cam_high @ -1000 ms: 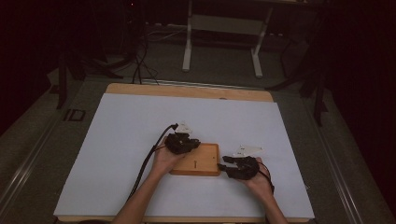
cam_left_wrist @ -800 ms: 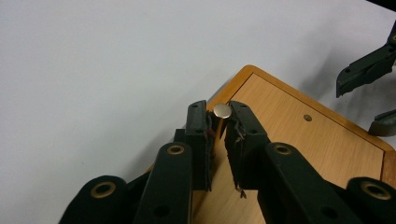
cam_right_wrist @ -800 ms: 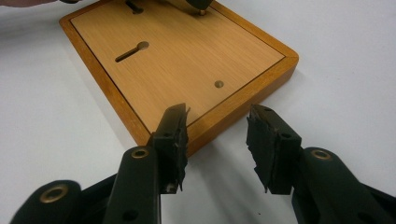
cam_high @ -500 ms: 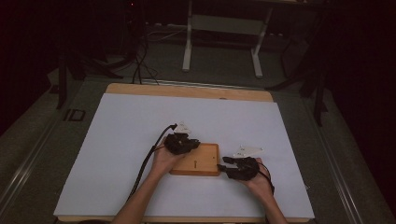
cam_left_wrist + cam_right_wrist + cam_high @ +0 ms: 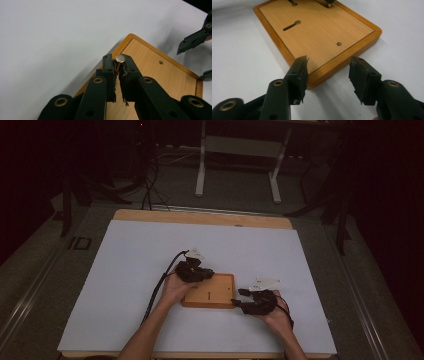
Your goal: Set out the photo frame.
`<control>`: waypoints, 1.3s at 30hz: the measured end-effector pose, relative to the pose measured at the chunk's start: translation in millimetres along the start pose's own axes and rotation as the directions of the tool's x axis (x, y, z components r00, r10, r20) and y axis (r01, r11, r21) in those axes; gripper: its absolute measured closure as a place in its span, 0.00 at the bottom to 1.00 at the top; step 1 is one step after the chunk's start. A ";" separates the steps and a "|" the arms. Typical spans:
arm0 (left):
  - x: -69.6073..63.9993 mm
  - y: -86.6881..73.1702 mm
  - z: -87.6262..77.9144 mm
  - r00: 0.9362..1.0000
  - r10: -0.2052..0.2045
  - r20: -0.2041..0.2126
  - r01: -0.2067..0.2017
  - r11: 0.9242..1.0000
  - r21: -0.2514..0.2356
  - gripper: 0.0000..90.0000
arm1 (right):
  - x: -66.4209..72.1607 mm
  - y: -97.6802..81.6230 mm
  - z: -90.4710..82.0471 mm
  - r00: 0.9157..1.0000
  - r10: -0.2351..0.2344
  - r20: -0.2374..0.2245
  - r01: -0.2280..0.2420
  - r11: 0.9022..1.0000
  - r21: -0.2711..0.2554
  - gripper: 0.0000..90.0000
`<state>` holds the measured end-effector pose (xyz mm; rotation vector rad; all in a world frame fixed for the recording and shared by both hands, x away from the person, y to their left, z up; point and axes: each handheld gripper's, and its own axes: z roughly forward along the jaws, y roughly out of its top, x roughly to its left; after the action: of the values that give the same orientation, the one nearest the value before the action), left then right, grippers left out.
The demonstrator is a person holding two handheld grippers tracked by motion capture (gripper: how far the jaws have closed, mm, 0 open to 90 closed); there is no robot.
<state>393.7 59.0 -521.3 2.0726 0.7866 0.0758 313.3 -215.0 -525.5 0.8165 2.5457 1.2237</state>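
A flat wooden board with a raised rim lies on the white table near its front. My left gripper reaches over the board's far left corner. It is shut on a small metal pin with a round silver head, which stands up from the board. My right gripper is at the right near corner of the board. Its jaws have just been opening and now straddle that corner without pressing on it. A keyhole slot and a small brass stud mark the board's top.
A white sheet covers the wooden table, whose far edge shows bare. The left gripper's cable trails toward the front edge. A metal stand rests on the dark floor beyond the table.
The right gripper's jaws stand a little wider at the board's corner. Both hands have stayed where they were.
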 end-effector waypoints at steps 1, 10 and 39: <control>1.2 0.2 0.2 1.000 -0.008 0.007 0.008 1.000 -0.003 0.93 | 0.2 0.3 -0.2 1.000 -0.006 -0.006 0.006 1.000 -0.001 0.51; 7.7 3.0 0.9 0.998 -0.045 0.041 0.045 0.999 0.009 0.93 | 4.4 2.4 0.6 0.998 -0.054 -0.028 0.053 0.999 -0.007 0.34; 26.0 8.3 5.4 0.983 -0.136 0.122 0.133 0.991 0.034 0.94 | 8.5 3.0 24.7 0.985 -0.151 0.078 0.150 0.988 0.026 0.25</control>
<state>420.5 66.4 -524.2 2.0212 0.8520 -0.1376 317.4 -192.5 -538.4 0.6496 2.5082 1.0995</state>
